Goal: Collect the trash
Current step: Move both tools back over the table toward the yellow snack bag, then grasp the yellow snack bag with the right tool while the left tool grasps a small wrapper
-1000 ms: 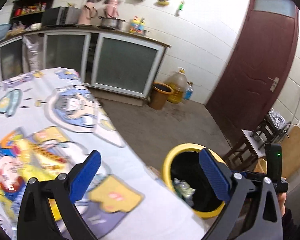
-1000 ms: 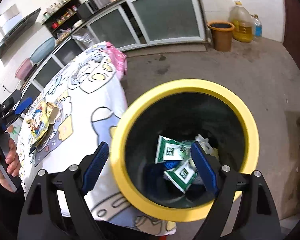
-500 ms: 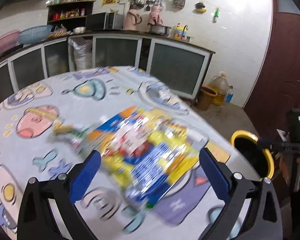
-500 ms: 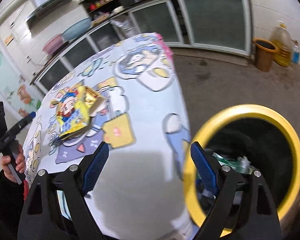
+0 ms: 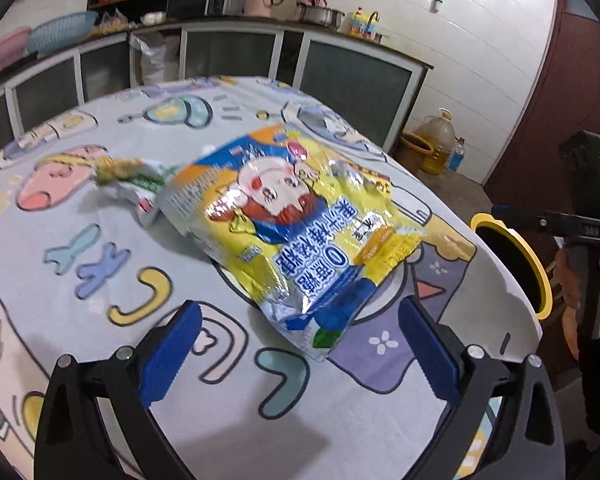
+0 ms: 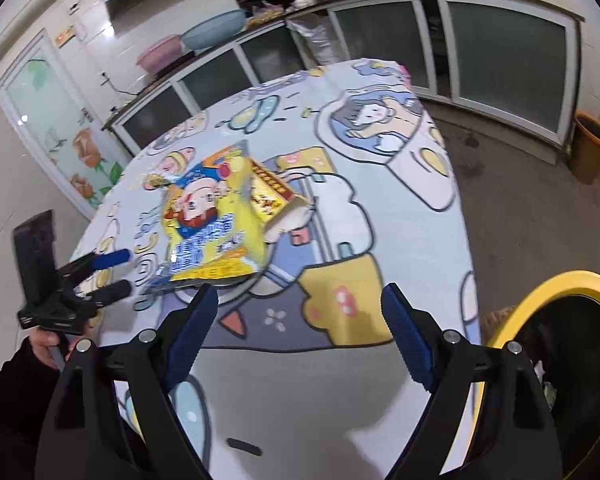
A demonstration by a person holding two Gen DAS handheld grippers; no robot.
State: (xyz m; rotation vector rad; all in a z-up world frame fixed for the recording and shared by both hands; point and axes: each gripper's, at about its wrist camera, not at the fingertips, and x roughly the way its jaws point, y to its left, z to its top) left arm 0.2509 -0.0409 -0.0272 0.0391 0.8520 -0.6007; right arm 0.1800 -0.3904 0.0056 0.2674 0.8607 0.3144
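Your left tongs (image 5: 300, 348) hang released just short of the yellow snack bag (image 5: 300, 224) lying mid-surface (image 5: 100, 280), a crumpled wrapper (image 5: 128, 178) at its far left. Your right tongs (image 6: 300, 332) are released too, the yellow-rimmed bin (image 6: 556, 292) off the right edge.

A big shiny snack bag (image 5: 300, 220) lies flat on the table (image 5: 100, 272), near the middle; it is yellow and blue with a cartoon face, and it looks crinkled and empty; a small crumpled green and white wrapper (image 5: 130, 178) lies at its far left corner, touching it; a flat red and yellow packet (image 6: 274, 196) pokes out along the bag's right side; a yellow-rimmed black bin (image 6: 556, 360) stands on the floor just past the table's right edge.
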